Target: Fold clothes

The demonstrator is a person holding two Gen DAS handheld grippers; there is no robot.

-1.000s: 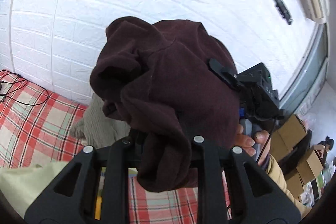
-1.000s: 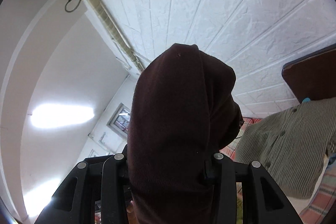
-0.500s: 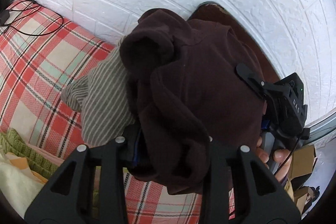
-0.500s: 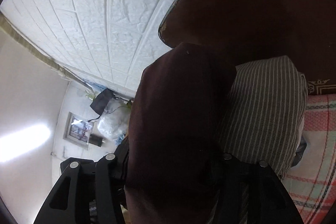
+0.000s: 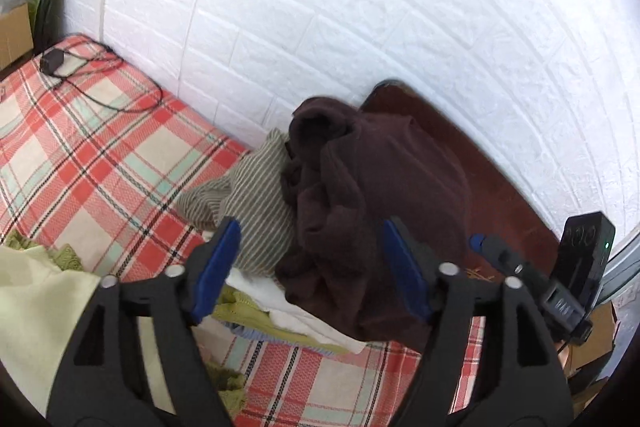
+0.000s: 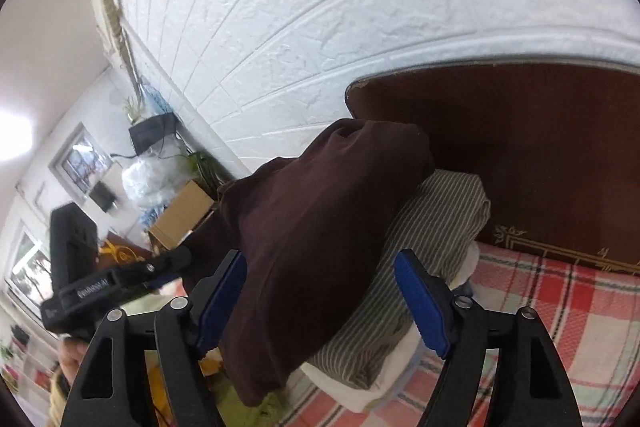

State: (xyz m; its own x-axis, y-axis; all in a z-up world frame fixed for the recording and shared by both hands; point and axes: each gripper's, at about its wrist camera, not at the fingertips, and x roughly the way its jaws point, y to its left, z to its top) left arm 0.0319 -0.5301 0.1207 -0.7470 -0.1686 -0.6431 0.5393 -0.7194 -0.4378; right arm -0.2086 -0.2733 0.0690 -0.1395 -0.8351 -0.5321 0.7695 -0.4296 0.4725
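Left jaws: the left gripper (image 5: 312, 267) has just been opening and now stands wide, its blue pads (image 5: 214, 267) clear of cloth on both sides. It holds nothing, though the near edge of the maroon garment (image 5: 372, 203) lies in the gap between them.
Right jaws: the right gripper (image 6: 320, 299) has likewise just been opening. Its jaws stand wide and grip nothing; the garment's (image 6: 316, 227) near end hangs down between the pads without being pinched.
What changed: a second ago both pairs of jaws were clamped on the maroon garment and carried it high before the white wall (image 5: 360, 27). Now it is let go and rests on the pile.
Meaning for the task: I judge this piece finished and stacked. The next step is likely to back both grippers off and take another piece, perhaps the pale yellow cloth (image 5: 36, 311) near the left gripper.
Where the garment is: on top of the striped folded garment (image 6: 432, 243), which sits on white folded cloth (image 6: 348, 387), at the head end of the bed (image 5: 80, 155) against the dark headboard (image 6: 540, 155).
How the garment looks: thick, soft, dark maroon. It is a rounded bundle rather than a flat fold, with creased lumps on the left-view side, and it overhangs the stack's near edge, so it may slump.
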